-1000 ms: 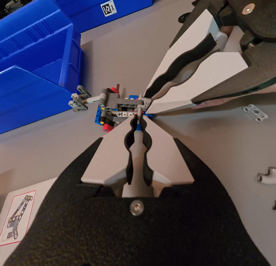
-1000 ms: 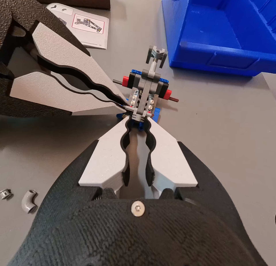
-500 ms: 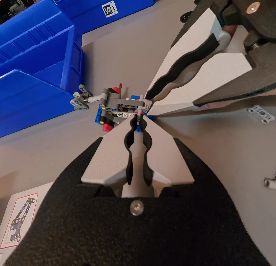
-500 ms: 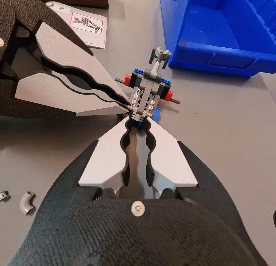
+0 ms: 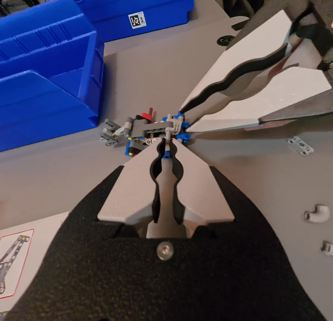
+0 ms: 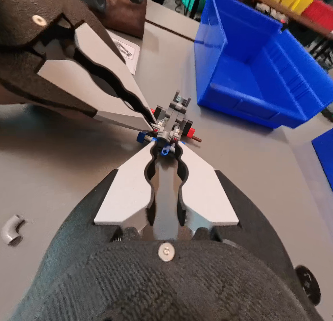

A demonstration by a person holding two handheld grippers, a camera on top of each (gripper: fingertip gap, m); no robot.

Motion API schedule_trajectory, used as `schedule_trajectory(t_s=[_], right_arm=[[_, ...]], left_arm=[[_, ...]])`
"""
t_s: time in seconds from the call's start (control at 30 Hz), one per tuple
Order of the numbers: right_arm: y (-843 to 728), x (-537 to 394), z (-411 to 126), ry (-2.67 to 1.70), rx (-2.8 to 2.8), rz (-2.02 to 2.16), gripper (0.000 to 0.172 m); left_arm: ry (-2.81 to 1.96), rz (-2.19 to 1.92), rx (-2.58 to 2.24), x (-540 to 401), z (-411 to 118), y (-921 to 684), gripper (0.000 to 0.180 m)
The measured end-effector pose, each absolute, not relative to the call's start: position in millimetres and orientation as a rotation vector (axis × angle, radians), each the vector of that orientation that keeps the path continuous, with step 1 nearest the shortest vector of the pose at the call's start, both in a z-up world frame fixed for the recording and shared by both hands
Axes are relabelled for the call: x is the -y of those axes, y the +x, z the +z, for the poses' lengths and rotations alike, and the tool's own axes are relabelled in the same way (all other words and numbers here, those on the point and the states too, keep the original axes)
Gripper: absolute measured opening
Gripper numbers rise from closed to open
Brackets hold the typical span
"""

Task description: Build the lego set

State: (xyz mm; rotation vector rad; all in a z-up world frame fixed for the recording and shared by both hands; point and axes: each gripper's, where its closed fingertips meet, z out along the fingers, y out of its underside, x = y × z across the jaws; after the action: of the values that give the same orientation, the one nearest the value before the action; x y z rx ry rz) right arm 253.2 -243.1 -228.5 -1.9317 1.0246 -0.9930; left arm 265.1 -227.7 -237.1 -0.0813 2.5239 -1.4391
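Grey, blue and red brick model [image 5: 144,130] lies on the grey worktop [image 5: 234,177], directly ahead of both tools. Left tool [image 5: 167,144] — tips closed on a thin light-grey piece at the model's near side. Right tool [image 6: 164,146] — pads pressed on the model's blue end. Blue bins [image 5: 45,78] beyond the model, to the left tool's left. Grey elbow piece [image 5: 317,215] lies to that tool's right; instruction sheet [image 5: 16,258] at its near left.

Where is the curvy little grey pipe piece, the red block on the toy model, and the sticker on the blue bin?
Grey pipe piece [image 6: 12,230], right wrist view, on its bend.
Red block [image 5: 146,116], left wrist view, on its top face.
Sticker [image 5: 137,20], left wrist view, on its middle.
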Motion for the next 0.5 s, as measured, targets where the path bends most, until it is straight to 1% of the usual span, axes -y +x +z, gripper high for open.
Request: schedule_trajectory(t_s=[0.27, 0.37, 0.5], right_arm=[[247, 227, -210, -1.977, -0.719, -1.038, 0.01], [244, 221, -220, -2.05, -0.674, -0.973, 0.012], [247, 227, -226, -2.095, -0.669, -1.026, 0.012]], left_arm=[[-0.208, -1.59, -2.77, 218, -239, 254, 0.001], [-0.191, -1.6, -2.76, 215, -238, 254, 0.001], [-0.143, -1.576, -2.749, 213, -239, 252, 0.001]])
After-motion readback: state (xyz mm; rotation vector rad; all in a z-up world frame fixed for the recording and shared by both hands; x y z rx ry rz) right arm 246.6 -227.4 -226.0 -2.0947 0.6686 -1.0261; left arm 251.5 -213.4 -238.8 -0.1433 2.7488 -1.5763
